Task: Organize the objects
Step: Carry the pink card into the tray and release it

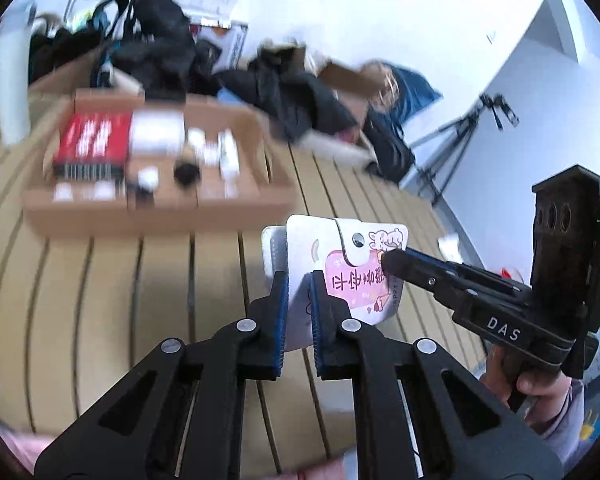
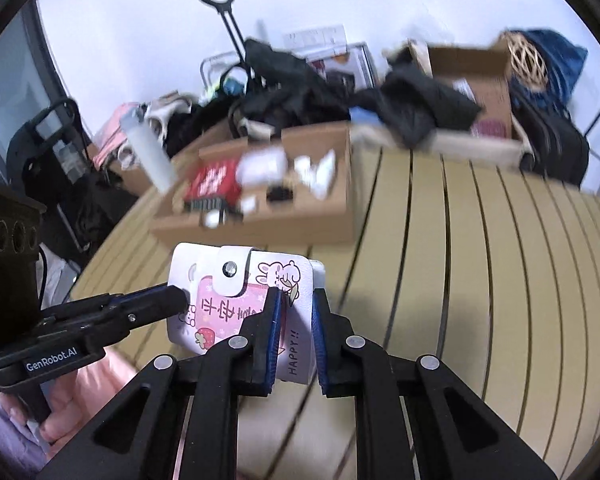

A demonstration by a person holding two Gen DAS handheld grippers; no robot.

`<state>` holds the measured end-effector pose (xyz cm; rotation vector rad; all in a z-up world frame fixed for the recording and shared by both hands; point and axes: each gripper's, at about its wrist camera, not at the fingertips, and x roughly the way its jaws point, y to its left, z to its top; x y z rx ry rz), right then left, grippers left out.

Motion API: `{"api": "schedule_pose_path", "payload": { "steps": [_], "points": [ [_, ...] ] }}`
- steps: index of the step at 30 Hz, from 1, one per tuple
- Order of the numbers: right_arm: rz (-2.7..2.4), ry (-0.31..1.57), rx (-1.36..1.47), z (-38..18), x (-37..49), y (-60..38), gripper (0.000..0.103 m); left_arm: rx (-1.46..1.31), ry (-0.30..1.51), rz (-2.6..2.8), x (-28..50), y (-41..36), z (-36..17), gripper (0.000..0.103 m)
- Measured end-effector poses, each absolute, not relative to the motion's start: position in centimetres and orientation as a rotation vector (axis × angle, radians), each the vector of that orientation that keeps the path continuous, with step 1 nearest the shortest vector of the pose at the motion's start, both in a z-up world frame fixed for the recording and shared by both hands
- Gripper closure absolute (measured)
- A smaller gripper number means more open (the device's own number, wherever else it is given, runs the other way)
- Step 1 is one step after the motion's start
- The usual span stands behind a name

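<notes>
A small white and pink notebook [image 1: 348, 280] with a snap flap and cartoon rabbits hangs above the slatted table, held from both sides. My left gripper [image 1: 300, 286] is shut on its left edge. My right gripper [image 1: 390, 260] comes in from the right and pinches the opposite edge. In the right wrist view the notebook [image 2: 220, 312] sits between the blue pads of my right gripper [image 2: 296, 300], while my left gripper [image 2: 180, 299] grips it from the left. A hand holds each gripper's handle.
An open cardboard tray [image 1: 160, 208] stands further back on the beige slatted table [image 1: 100, 300], holding a red box [image 1: 92, 140] and several small white and black items. A white bottle [image 1: 14, 80] stands at the left. Black clothing, boxes and a tripod [image 1: 456, 140] crowd the back.
</notes>
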<state>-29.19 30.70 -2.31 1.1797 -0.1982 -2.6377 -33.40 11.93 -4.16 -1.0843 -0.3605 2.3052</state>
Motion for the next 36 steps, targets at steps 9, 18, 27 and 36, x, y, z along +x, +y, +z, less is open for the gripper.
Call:
{"api": "schedule_pose_path", "payload": {
  "steps": [9, 18, 27, 36],
  "points": [
    [-2.522, -0.178, 1.392, -2.8, -45.2, 29.7, 0.093, -1.209, -0.479, 2.218, -47.4, 10.8, -5.4, 0.098],
    [-2.375, 0.197, 1.667, -10.7, -52.0, 24.3, 0.094, -1.524, -0.298, 2.151, -51.1, 12.5, -13.5, 0.098],
    [-2.436, 0.160, 1.591, -8.8, -51.0, 25.9, 0.092, -1.493, -0.230, 2.317, -50.4, 10.0, -10.7, 0.078],
    [-2.647, 0.093, 1.381, 0.9, -46.7, 29.3, 0.006, -1.267, 0.054, 2.746, -42.9, 3.2, -0.3, 0.003]
  ]
}}
